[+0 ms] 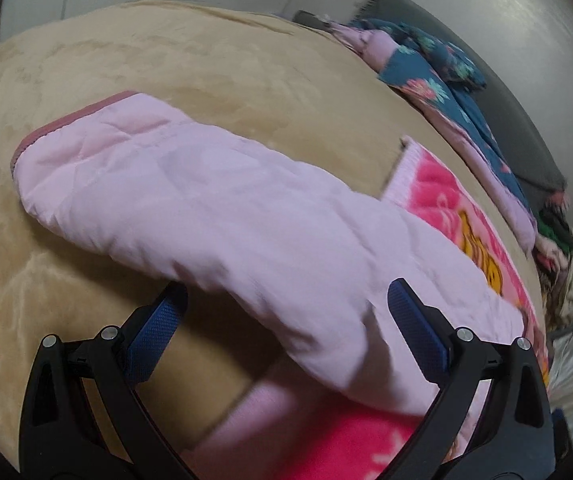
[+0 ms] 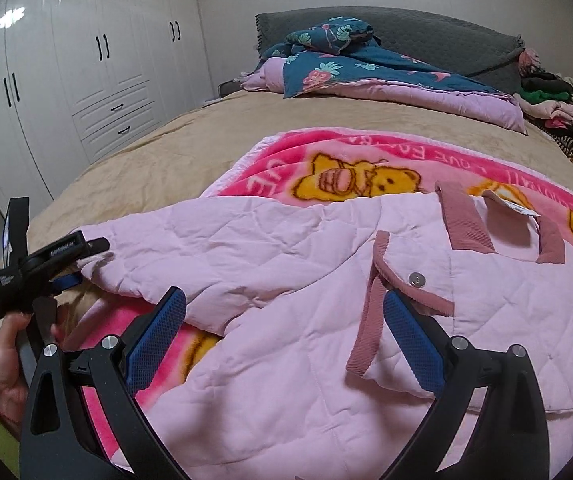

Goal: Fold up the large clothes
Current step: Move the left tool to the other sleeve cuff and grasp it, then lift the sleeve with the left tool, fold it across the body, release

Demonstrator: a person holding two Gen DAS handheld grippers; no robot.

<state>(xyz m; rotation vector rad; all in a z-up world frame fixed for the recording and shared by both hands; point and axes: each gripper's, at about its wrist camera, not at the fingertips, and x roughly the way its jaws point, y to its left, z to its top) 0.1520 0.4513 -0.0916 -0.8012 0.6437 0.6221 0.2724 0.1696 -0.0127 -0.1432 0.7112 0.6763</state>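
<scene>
Where the jacket lies: the pale pink quilted jacket [image 2: 286, 280] is spread over a bright pink cartoon blanket [image 2: 366, 160] on the tan bed [image 2: 146, 152], filling the lower half of the right wrist view.
Sleeve: in the left wrist view one sleeve [image 1: 158, 184] runs from the lower right up toward the middle left of the frame, ending in a darker pink ribbed cuff [image 1: 66, 124] that rests on the tan cover.
Left tool [image 1: 286, 312]: its blue-padded fingers stand wide apart, clamping nothing; the sleeve crosses the gap between them, and the tip of the left finger [image 1: 166, 312] sits at the sleeve's lower edge, though actual contact cannot be told because of blur.
Left tool seen from the right wrist: it appears at the left edge of the frame [image 2: 70, 268], gripped by a hand [image 2: 6, 356] in a green sleeve, its tips right at the end of the jacket's outstretched sleeve.
Right tool [image 2: 284, 320]: spread wide and released, hovering over the jacket's front; a ribbed dark pink trim strip [image 2: 366, 320] and a metal snap [image 2: 417, 279] lie between its fingers.
Collar: dark pink ribbing with a white tag [image 2: 510, 204], in the right middle of the frame.
Background: white wardrobe [image 2: 86, 80] at the upper left, a teal floral quilt [image 2: 366, 64] against a grey headboard [image 2: 446, 40] at the top.
</scene>
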